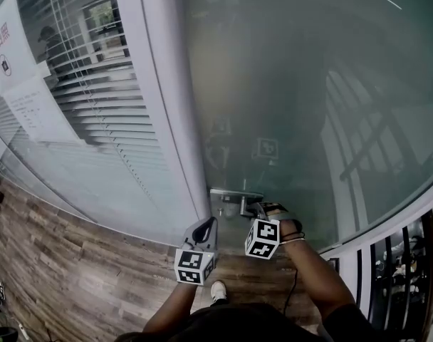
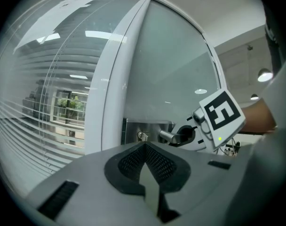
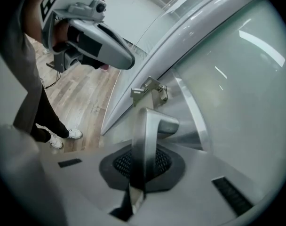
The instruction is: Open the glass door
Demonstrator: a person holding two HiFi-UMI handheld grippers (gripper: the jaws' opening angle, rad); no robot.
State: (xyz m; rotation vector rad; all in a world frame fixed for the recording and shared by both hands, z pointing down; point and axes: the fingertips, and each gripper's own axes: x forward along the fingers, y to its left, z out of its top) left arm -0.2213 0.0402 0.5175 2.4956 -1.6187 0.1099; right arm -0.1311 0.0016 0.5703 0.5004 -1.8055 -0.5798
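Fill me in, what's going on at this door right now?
A person stands at the glass door with a claw in each hand. The right claw is shut on the metal lever handle. The left claw is shut on nothing, held near the white frame. The door looks closed.

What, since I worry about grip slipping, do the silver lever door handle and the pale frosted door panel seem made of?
The silver lever door handle: metal, probably brushed stainless steel; soft streaky grey sheen.
The pale frosted door panel: glass, likely frosted or filmed; translucent, with blurred reflections of lights.
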